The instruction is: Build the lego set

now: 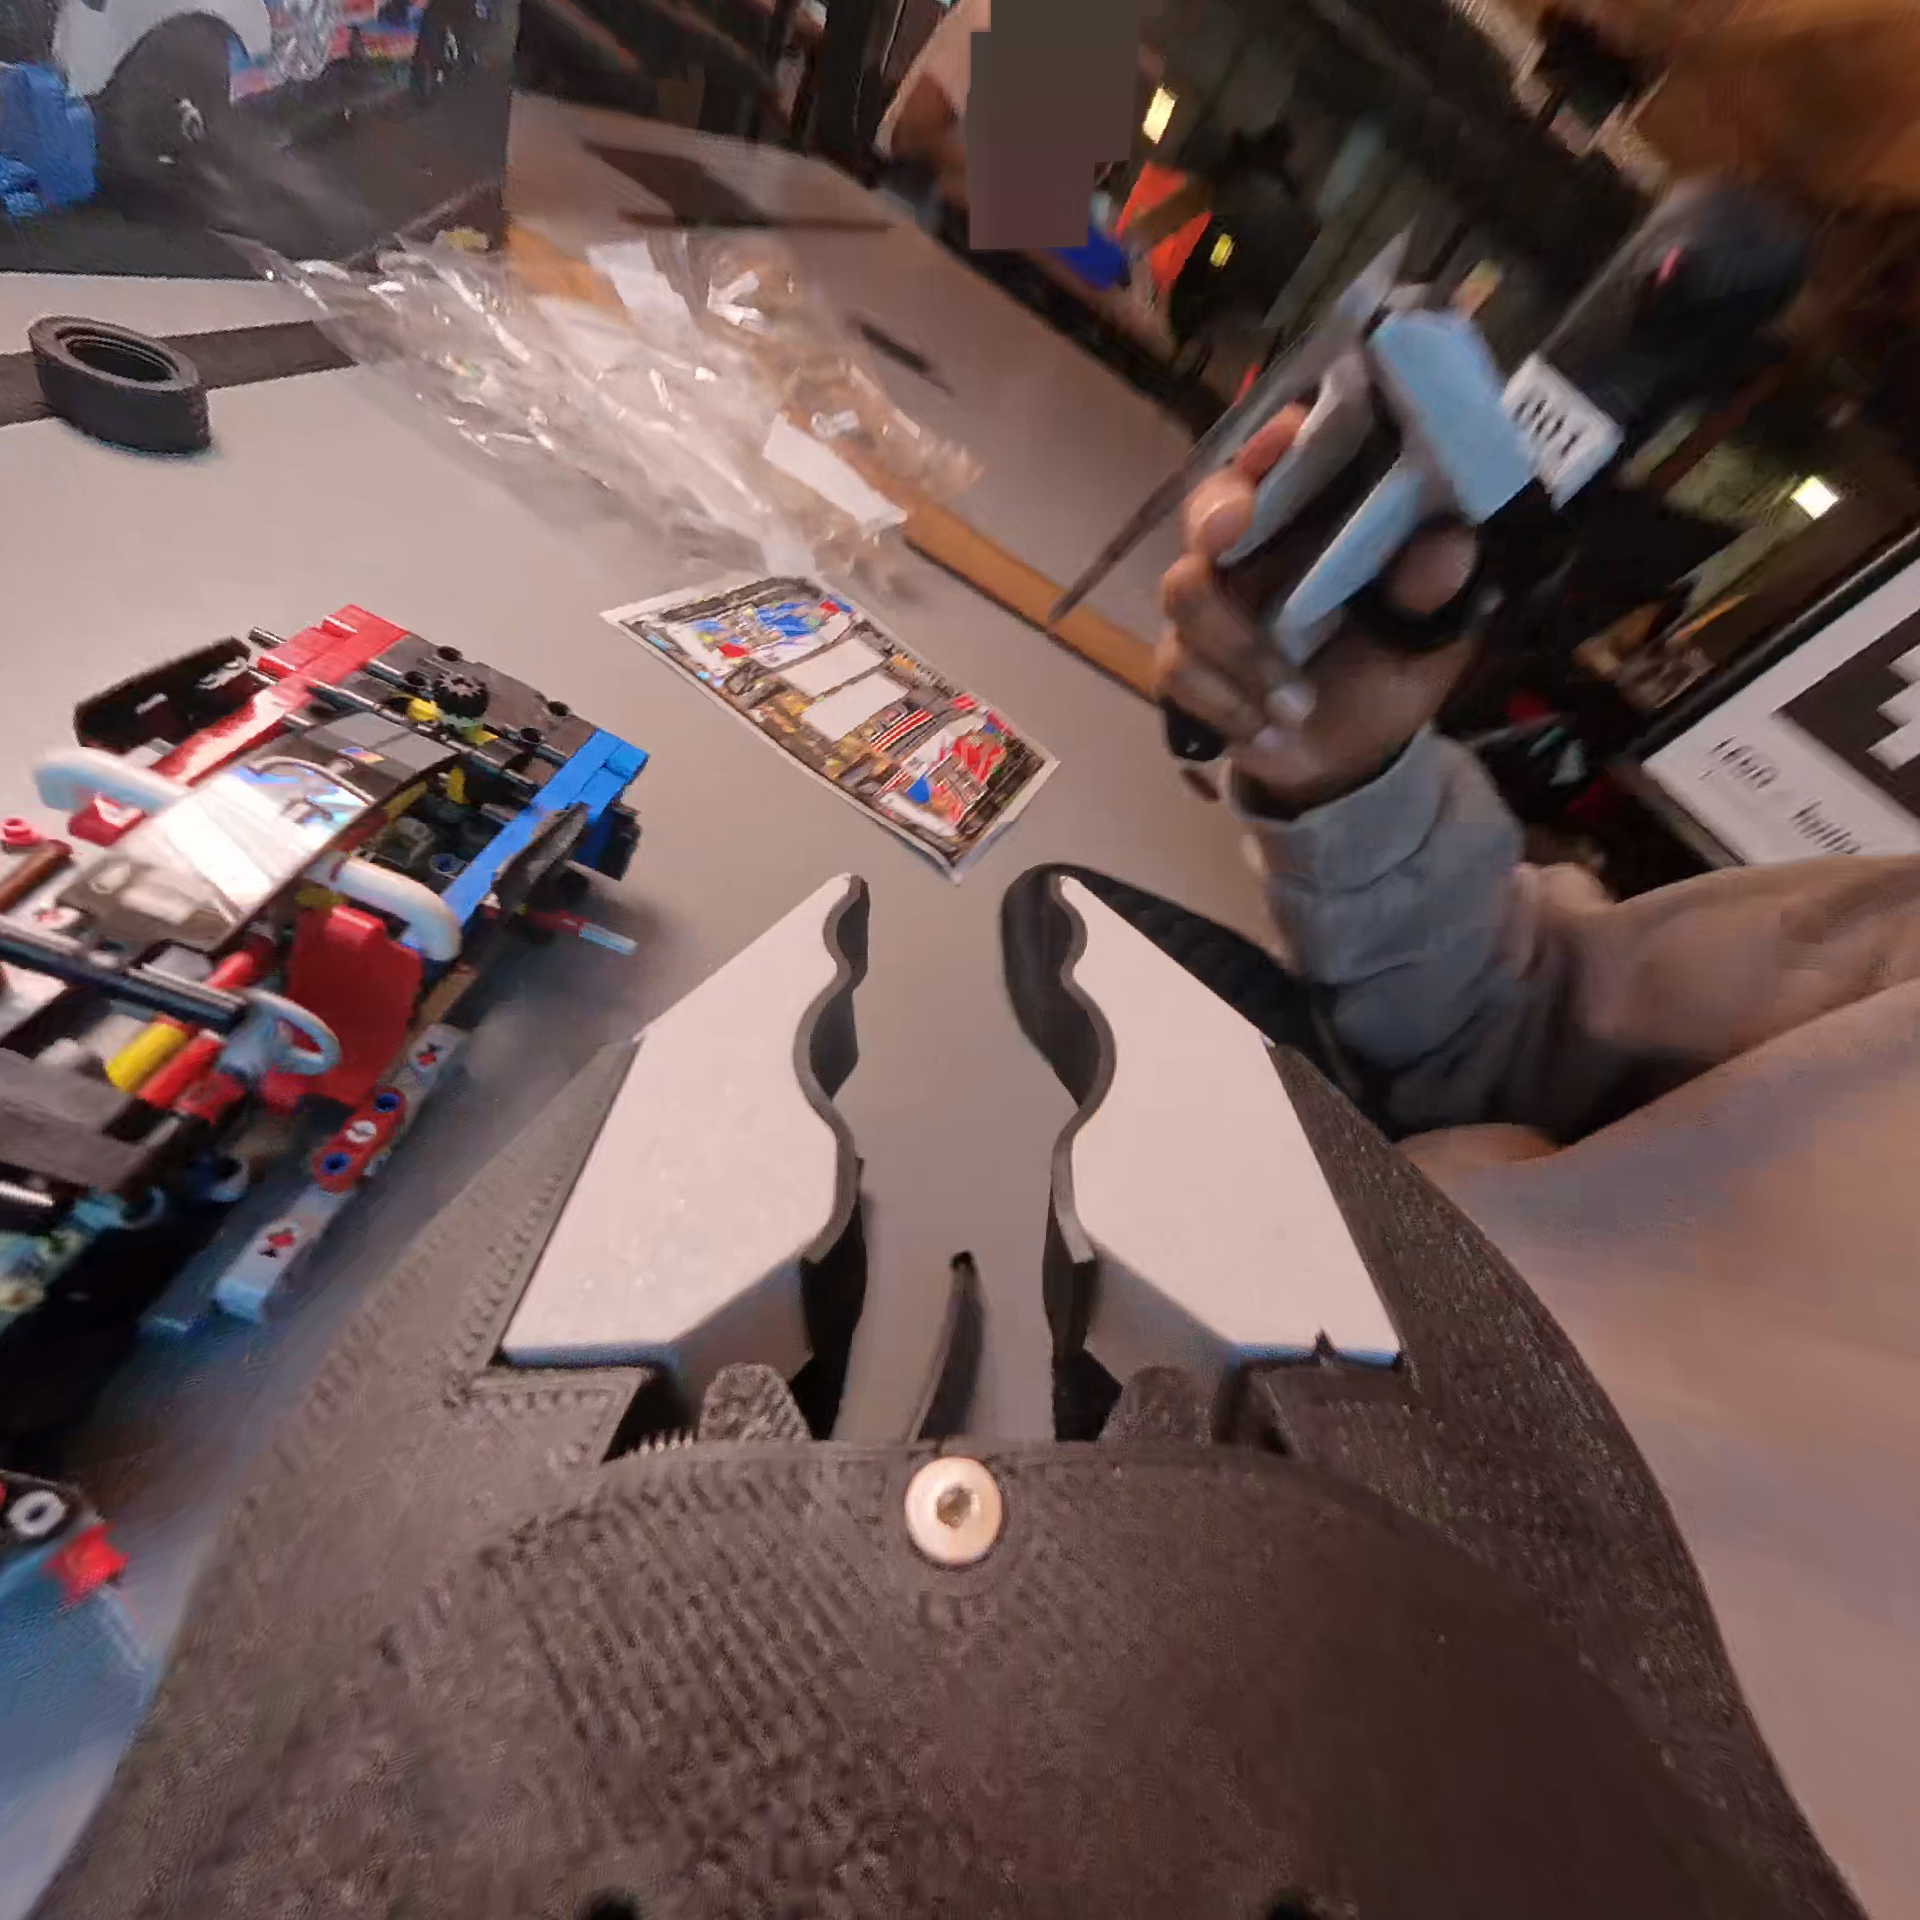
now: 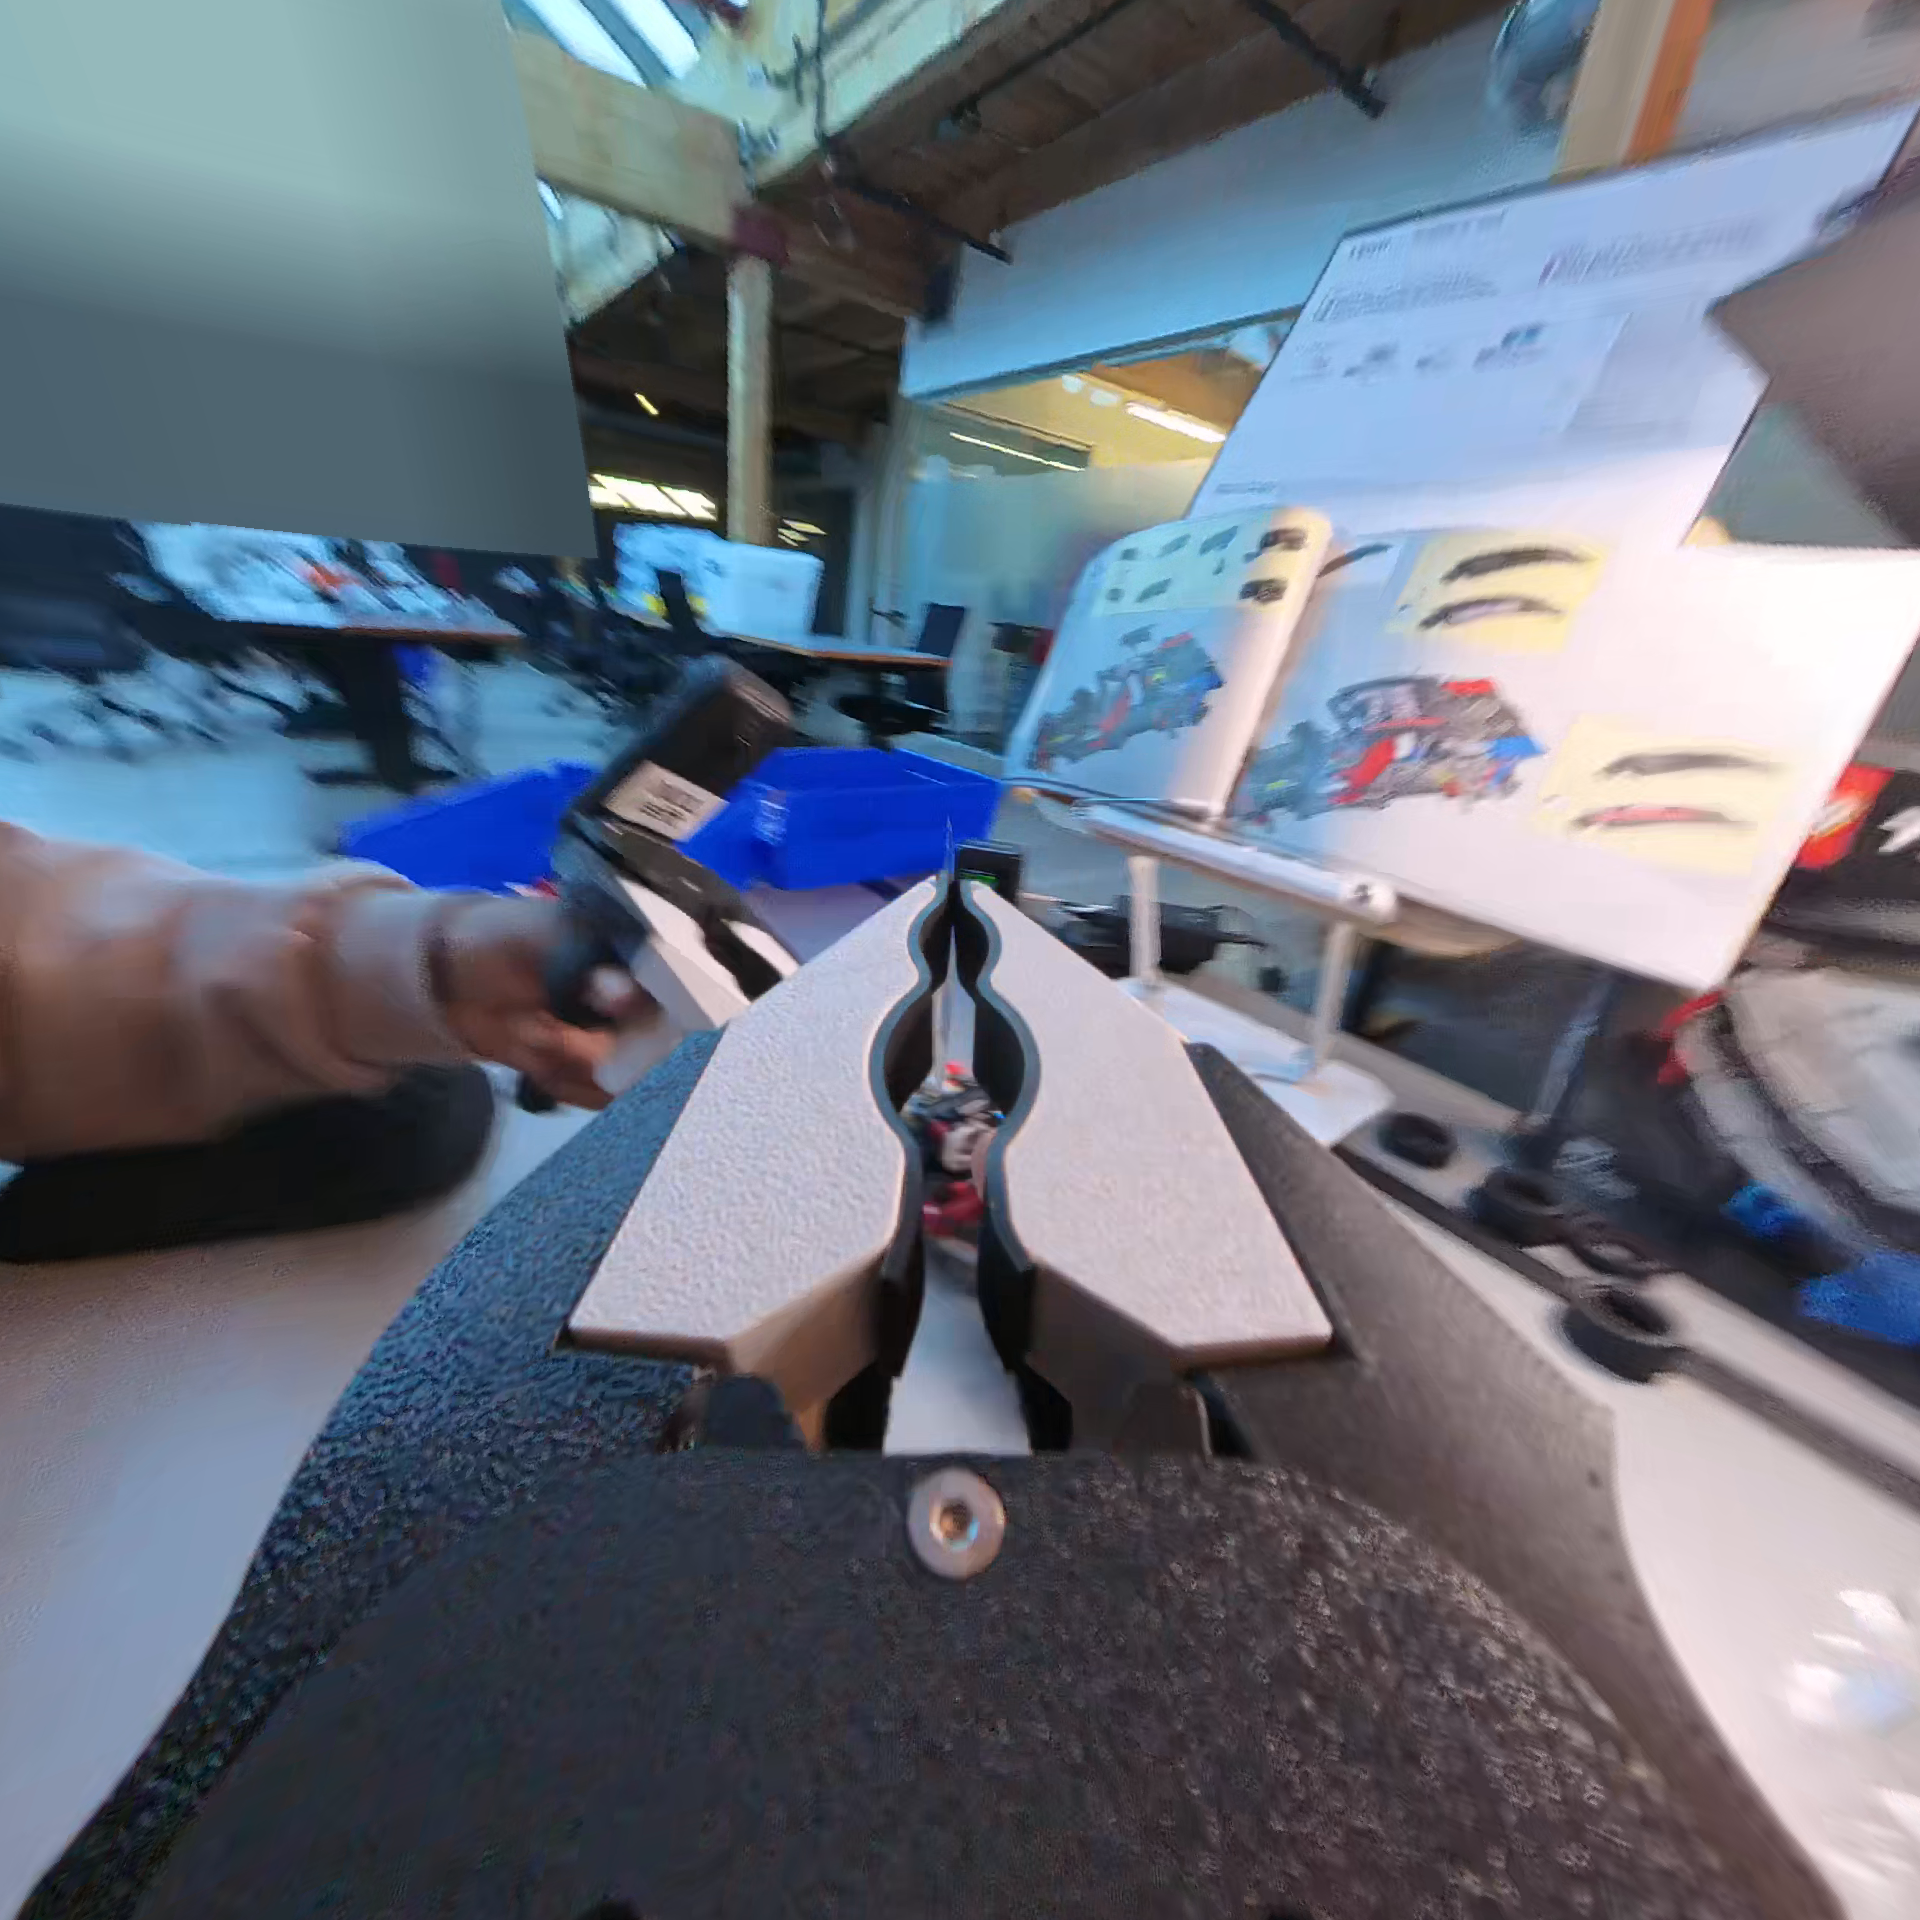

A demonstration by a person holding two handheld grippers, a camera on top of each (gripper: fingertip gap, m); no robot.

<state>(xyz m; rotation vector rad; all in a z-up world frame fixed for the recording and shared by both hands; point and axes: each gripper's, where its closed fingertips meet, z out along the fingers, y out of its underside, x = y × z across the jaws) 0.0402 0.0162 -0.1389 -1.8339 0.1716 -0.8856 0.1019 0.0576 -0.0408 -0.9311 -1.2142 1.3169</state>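
Evidently the right gripper (image 2: pixel 951 914) pinched a thin sticker sliver that could slip or crease, the left gripper (image 1: pixel 935 894) gaped empty, and the lego car (image 1: pixel 301 894) sat mid-left.

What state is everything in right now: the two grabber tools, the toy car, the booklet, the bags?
Left gripper: open, nothing between its fingers.
Right gripper: shut on a thin flat piece.
Lego car: partly built, no wheels.
Sticker sheet: flat on table.
Plastic bags: crumpled.
Instruction booklet: open on stand.
Tyre: loose on table.
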